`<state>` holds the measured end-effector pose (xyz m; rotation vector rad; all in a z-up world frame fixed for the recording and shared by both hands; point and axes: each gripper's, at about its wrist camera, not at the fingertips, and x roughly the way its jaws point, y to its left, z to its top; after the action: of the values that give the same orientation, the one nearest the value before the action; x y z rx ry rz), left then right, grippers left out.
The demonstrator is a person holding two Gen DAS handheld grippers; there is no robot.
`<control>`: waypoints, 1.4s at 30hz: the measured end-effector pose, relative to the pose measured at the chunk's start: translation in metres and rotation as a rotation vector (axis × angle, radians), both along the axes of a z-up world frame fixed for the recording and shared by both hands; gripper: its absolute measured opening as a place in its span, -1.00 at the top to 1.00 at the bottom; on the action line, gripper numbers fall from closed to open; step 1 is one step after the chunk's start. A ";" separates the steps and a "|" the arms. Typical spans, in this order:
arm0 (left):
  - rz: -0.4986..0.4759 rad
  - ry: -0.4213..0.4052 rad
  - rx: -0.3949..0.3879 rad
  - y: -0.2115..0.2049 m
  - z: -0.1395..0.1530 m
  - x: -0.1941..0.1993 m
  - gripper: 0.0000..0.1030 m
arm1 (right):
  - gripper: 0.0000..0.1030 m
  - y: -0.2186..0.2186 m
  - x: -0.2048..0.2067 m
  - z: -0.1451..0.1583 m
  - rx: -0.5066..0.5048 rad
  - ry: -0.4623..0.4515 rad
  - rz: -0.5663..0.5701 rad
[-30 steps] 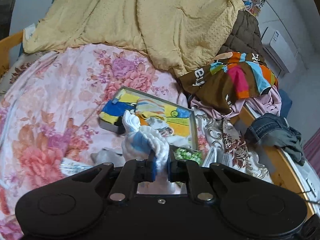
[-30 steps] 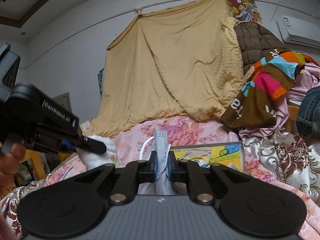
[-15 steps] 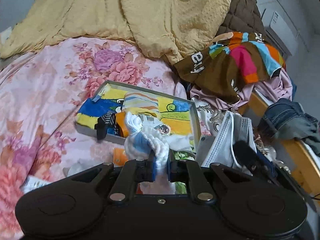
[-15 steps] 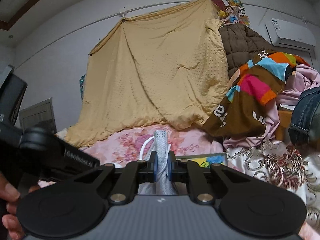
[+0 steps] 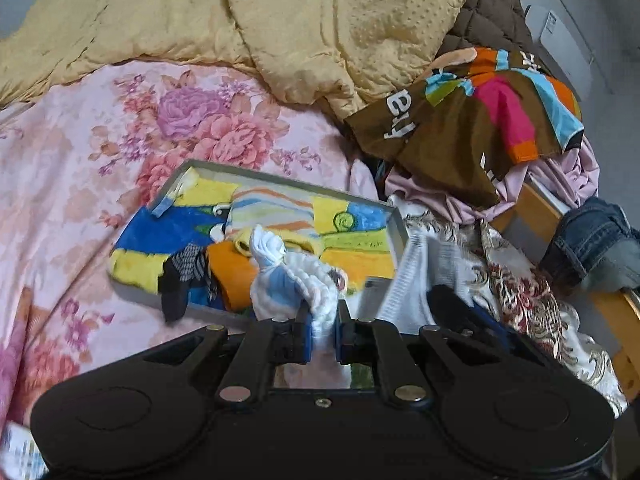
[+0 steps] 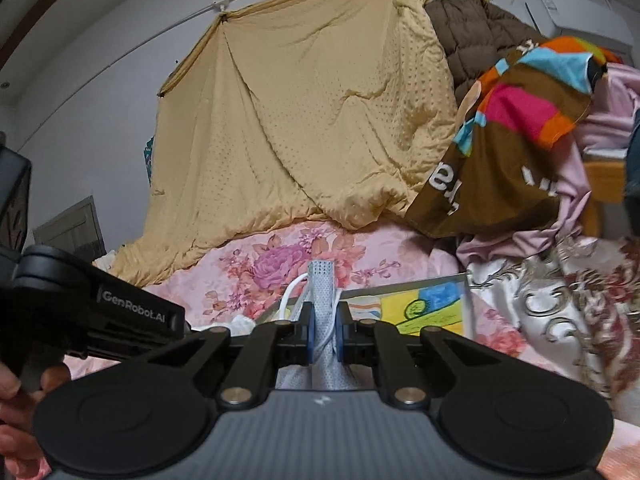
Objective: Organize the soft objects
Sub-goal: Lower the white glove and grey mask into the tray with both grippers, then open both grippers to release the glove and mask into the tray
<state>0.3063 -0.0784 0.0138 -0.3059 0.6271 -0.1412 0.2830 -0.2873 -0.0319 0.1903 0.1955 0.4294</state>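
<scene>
Left wrist view: bed (image 5: 80, 128) in pink floral cover, yellow quilt (image 5: 280, 20) heaped at its far side, clothes pile (image 5: 480, 120) to the right. Tray (image 5: 280, 179), shallow, grey-rimmed, colourful painted base, lying on the bed; contents: orange cloth (image 5: 232, 276), striped cloth (image 5: 272, 208), dark patterned sock (image 5: 184, 276). Left gripper (image 5: 322, 334), jaws clamped on a white-and-blue sock (image 5: 292, 280), held over the tray's near edge. Right gripper (image 6: 323, 340), jaws clamped on a grey mask (image 6: 322, 292) with white loops, held beside the tray's right end. Handling note, as judgement: lower each item well inside the rim before letting go; place them apart from the cloths already there so nothing bunches or slips over the low rim.
</scene>
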 end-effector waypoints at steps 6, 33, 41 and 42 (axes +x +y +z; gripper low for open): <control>-0.034 -0.037 -0.010 0.007 0.001 0.030 0.80 | 0.78 0.004 0.041 -0.002 0.033 0.040 0.002; 0.075 -0.029 -0.085 -0.008 -0.061 0.116 0.71 | 0.58 -0.030 0.111 -0.033 0.098 0.339 -0.091; 0.090 -0.036 -0.089 -0.009 -0.061 0.113 0.50 | 0.31 -0.033 0.113 -0.035 0.094 0.362 -0.091; 0.087 -0.042 -0.083 -0.010 -0.060 0.112 0.42 | 0.27 -0.033 0.113 -0.035 0.085 0.361 -0.093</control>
<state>0.4184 -0.0887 -0.0464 -0.4091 0.5661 -0.0897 0.3961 -0.3206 -0.0672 0.3592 0.5213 0.3084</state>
